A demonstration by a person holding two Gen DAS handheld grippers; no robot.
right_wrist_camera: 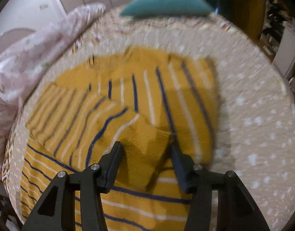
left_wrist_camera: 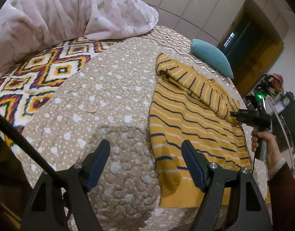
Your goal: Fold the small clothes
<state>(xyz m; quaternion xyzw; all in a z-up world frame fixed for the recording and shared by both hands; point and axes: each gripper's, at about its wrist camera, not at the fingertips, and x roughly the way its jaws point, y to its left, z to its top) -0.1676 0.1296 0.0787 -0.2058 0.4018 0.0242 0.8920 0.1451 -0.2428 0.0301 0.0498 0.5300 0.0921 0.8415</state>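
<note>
A small yellow sweater [left_wrist_camera: 187, 113] with navy and white stripes lies on the beige dotted quilt [left_wrist_camera: 101, 104]. Its far sleeve is folded across the body. My left gripper [left_wrist_camera: 145, 146] is open and empty, hovering over the quilt at the sweater's near left edge. My right gripper [left_wrist_camera: 234, 114] shows at the sweater's right side, at the folded sleeve. In the right wrist view the right gripper [right_wrist_camera: 145, 146] is open with the sleeve cuff [right_wrist_camera: 147, 144] bunched between its fingers. That view is motion-blurred. The sweater [right_wrist_camera: 139, 96] fills its centre.
A pink floral duvet [left_wrist_camera: 61, 15] is heaped at the back left. A patterned blanket [left_wrist_camera: 37, 77] lies under the quilt. A teal pillow [left_wrist_camera: 212, 57] rests beyond the sweater, also in the right wrist view [right_wrist_camera: 164, 2]. White wardrobe doors stand behind the bed.
</note>
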